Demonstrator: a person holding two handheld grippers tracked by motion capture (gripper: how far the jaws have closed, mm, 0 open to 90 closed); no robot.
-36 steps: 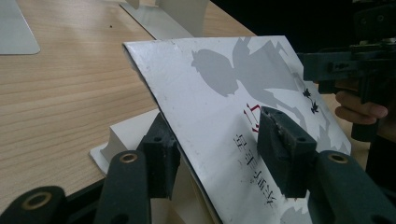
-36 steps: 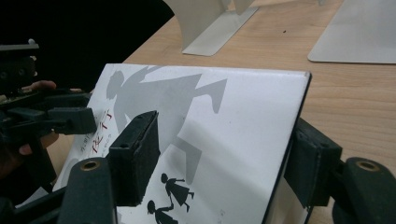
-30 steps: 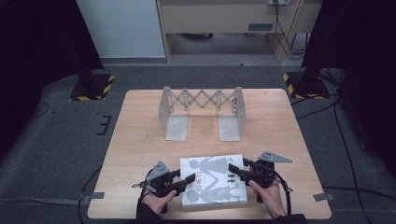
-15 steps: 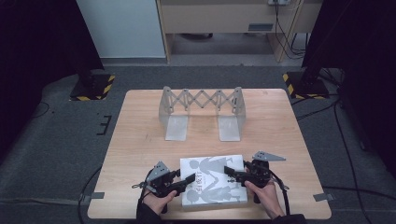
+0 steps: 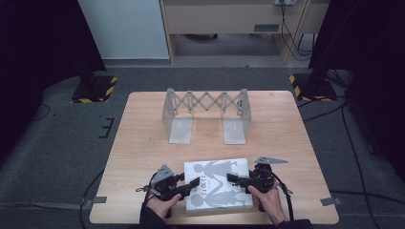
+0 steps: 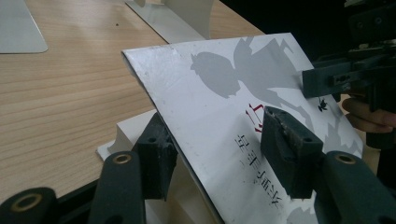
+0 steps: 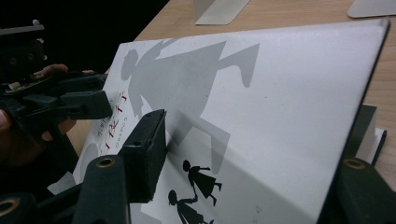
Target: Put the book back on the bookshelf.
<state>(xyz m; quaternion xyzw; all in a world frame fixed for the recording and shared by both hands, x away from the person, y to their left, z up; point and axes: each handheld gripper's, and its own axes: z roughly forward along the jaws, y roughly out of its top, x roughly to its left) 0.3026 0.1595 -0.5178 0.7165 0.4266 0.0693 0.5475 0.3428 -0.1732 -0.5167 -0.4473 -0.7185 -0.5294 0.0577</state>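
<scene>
A white book [image 5: 217, 183] with grey silhouette figures lies at the table's near edge. Its front cover [image 6: 224, 79] is raised and tilted off the white pages [image 6: 122, 133]. My left gripper [image 5: 191, 187] reaches in from the book's left side. One jaw sits under the cover and the other above it [image 6: 219, 144]. These jaws have just been opening. My right gripper [image 5: 233, 179] comes in from the right, its jaws straddling the same cover [image 7: 261, 93]. One pad hovers over the cover's face and the other sits below its edge [image 7: 247, 158]. These jaws have just been closing.
A grey metal expanding book rack [image 5: 206, 102] stands upright at the middle back of the wooden table [image 5: 143, 143]. Bare wood lies between the rack and the book. Dark floor and cables surround the table.
The right gripper has shifted slightly toward the near edge. The book and the left gripper stay where they were.
</scene>
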